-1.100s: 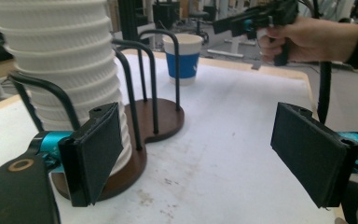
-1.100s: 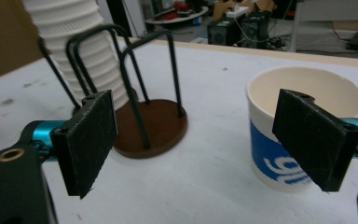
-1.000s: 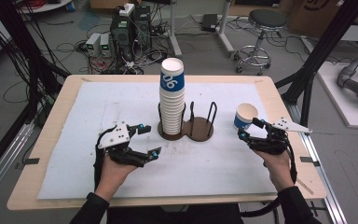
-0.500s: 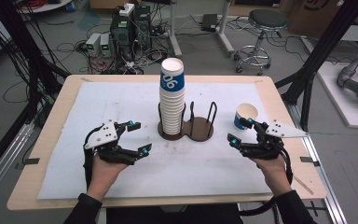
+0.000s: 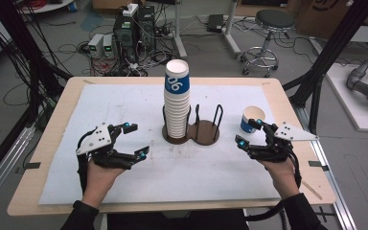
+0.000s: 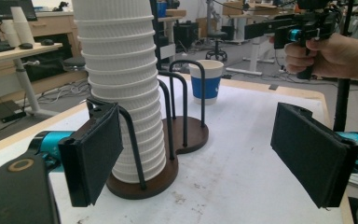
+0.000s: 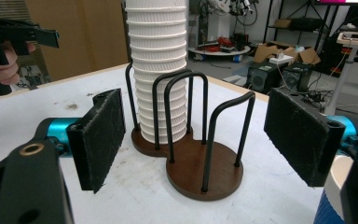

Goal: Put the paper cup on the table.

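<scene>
A tall stack of white ribbed paper cups (image 5: 177,103), the top one with a blue band, stands in the left ring of a dark wooden holder (image 5: 206,136) with black wire hoops. A single blue-and-white cup (image 5: 253,120) stands upright on the mat to the holder's right. My left gripper (image 5: 137,140) hovers left of the holder, open and holding nothing; the stack (image 6: 121,93) rises beyond its left jaw. My right gripper (image 5: 246,132) is just beside the single cup, apart from it. Its jaws have just been closing, then opening slightly, with nothing between them. The cup (image 7: 338,196) sits outside its right jaw.
A white mat (image 5: 124,100) covers the wooden table (image 5: 52,129). The holder's right ring (image 7: 200,170) has no cups in it. Black frame posts, cables and electronics stand on the floor beyond the far edge, with a stool at the back right.
The left hand has shifted left, away from the holder. The right gripper has drawn back slightly from the single cup and its jaws stand narrower than before.
</scene>
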`<action>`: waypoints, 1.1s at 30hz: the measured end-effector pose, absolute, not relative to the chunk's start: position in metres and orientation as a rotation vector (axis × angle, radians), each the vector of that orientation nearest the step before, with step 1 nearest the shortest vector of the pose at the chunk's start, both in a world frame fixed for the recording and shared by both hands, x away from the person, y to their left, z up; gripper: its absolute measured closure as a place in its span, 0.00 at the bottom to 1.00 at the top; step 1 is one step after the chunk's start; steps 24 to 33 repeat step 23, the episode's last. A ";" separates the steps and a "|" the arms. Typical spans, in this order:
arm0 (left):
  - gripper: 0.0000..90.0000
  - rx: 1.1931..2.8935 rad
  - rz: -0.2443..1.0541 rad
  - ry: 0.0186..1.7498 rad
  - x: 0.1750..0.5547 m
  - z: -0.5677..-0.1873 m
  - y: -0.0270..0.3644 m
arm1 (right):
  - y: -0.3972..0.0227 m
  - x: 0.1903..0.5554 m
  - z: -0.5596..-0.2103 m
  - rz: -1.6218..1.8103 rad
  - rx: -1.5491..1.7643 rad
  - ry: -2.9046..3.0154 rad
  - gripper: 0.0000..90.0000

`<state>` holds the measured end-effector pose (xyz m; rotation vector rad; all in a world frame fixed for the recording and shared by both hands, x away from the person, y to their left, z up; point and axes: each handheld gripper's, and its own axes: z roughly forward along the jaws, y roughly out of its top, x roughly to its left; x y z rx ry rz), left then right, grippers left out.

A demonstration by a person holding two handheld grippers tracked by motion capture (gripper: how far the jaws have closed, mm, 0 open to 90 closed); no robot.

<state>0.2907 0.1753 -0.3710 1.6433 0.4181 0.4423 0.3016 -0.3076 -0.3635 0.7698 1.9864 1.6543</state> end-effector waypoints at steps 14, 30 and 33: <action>0.18 1.644 0.435 0.422 0.293 -0.371 0.176 | -0.309 0.303 -0.365 1.646 0.788 2.017 0.22; 0.18 1.642 0.429 0.449 0.297 -0.373 0.177 | -0.311 0.307 -0.370 1.648 0.795 2.032 0.21; 0.18 1.642 0.429 0.449 0.297 -0.373 0.177 | -0.311 0.307 -0.370 1.648 0.795 2.032 0.21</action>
